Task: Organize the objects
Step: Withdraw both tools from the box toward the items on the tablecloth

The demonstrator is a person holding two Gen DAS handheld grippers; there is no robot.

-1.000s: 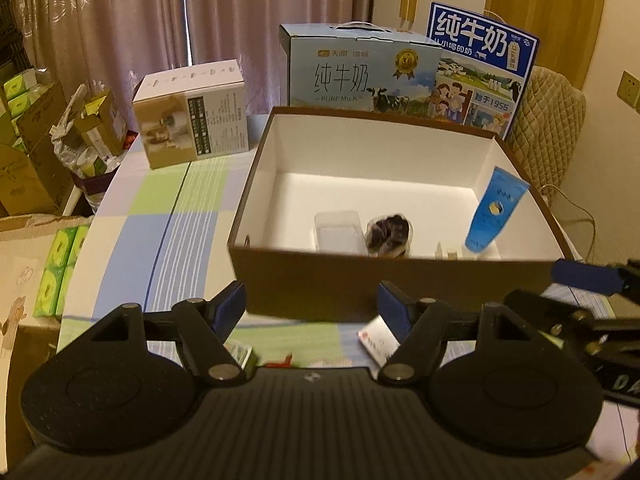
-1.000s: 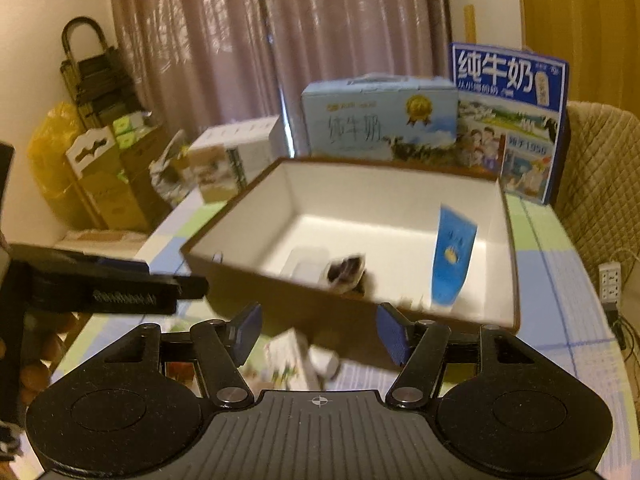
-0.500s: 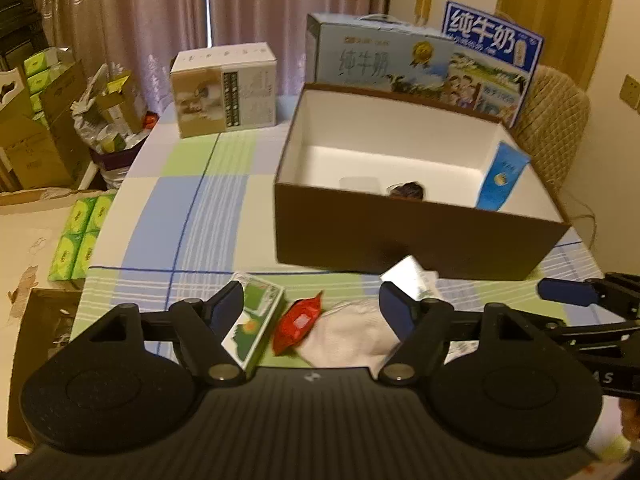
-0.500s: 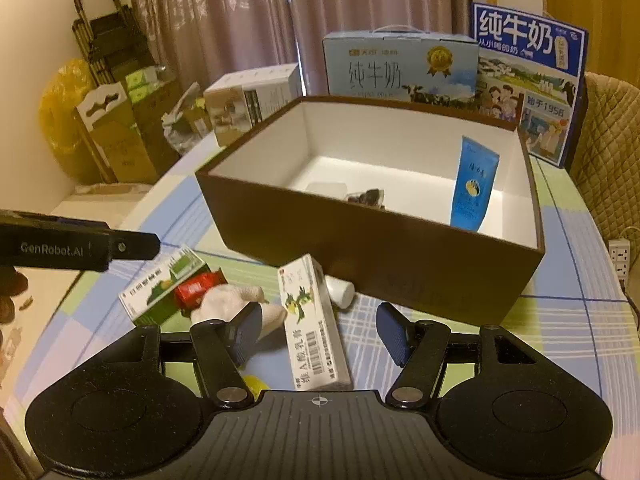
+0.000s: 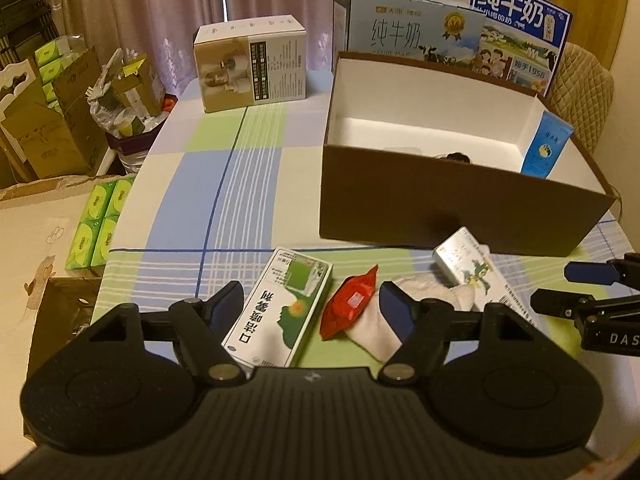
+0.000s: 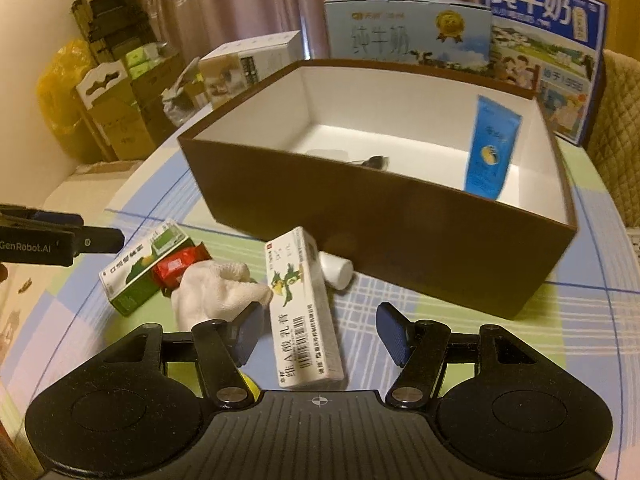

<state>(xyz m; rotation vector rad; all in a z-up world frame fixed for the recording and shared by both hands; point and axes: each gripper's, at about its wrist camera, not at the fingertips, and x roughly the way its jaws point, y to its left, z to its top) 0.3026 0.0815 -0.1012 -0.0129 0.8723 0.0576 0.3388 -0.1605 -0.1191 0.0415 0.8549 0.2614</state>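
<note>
Left wrist view: the left gripper (image 5: pixel 312 306) hovers low over a checked tablecloth (image 5: pixel 224 184), its two blue-padded fingers spread wide with nothing held between them. Just beyond the fingers lie a green and white carton (image 5: pixel 280 312), a red sachet (image 5: pixel 352 306) touching a white sock (image 5: pixel 384 320), and a silver carton (image 5: pixel 470 268) resting partly on the sock. Behind these stands a brown box (image 5: pixel 440 208) with a white interior (open at the top); a blue tube (image 5: pixel 546 148) leans upright against its right inner wall, and a small dark item in it is mostly hidden by the front wall. The right gripper (image 5: pixel 588 280) enters from the right edge.

Right wrist view: the right gripper (image 6: pixel 318 328) also has its fingers wide apart and grips nothing. The silver carton (image 6: pixel 304 312) lies lengthwise between the fingers, its far end near the brown box (image 6: pixel 400 240). A small white bottle (image 6: pixel 338 272) lies beside it against the box wall. The white sock (image 6: pixel 216 286) sits to the left, with the red sachet (image 6: pixel 178 266) and green and white carton (image 6: pixel 140 274) beyond. The blue tube (image 6: pixel 490 148) stands inside the box. The left gripper (image 6: pixel 92 236) shows at the left edge.
</note>
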